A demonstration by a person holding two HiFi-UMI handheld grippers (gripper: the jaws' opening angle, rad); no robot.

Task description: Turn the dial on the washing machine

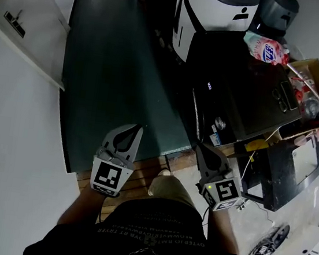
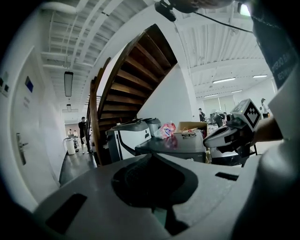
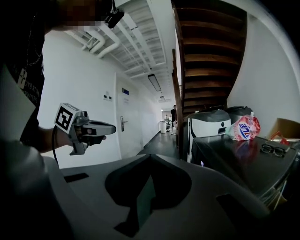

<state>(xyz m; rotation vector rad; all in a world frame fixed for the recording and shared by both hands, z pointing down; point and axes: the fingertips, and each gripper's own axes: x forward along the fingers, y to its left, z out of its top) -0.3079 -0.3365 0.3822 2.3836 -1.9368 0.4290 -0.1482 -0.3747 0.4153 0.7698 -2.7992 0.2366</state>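
Note:
The washing machine point(image 1: 243, 85) is the dark box to my right, and its round silver dial point(image 1: 220, 124) sits on the front panel facing me. My right gripper point(image 1: 202, 149) hovers just short of that panel, below and left of the dial, jaws shut on nothing. The left gripper point(image 1: 131, 128) hangs over the dark floor to the left, also shut and empty. In the left gripper view the machine point(image 2: 183, 146) stands ahead with the right gripper point(image 2: 207, 140) beside it. The right gripper view shows the machine point(image 3: 236, 157) at right and the left gripper point(image 3: 112, 127) at left.
A white appliance point(image 1: 217, 9) stands behind the washing machine. A pink detergent bag point(image 1: 266, 50) and a pair of glasses point(image 1: 285, 97) lie on the machine's top. A cardboard box point(image 1: 312, 86) of odds and ends is at its right. A wooden staircase point(image 2: 136, 79) rises behind.

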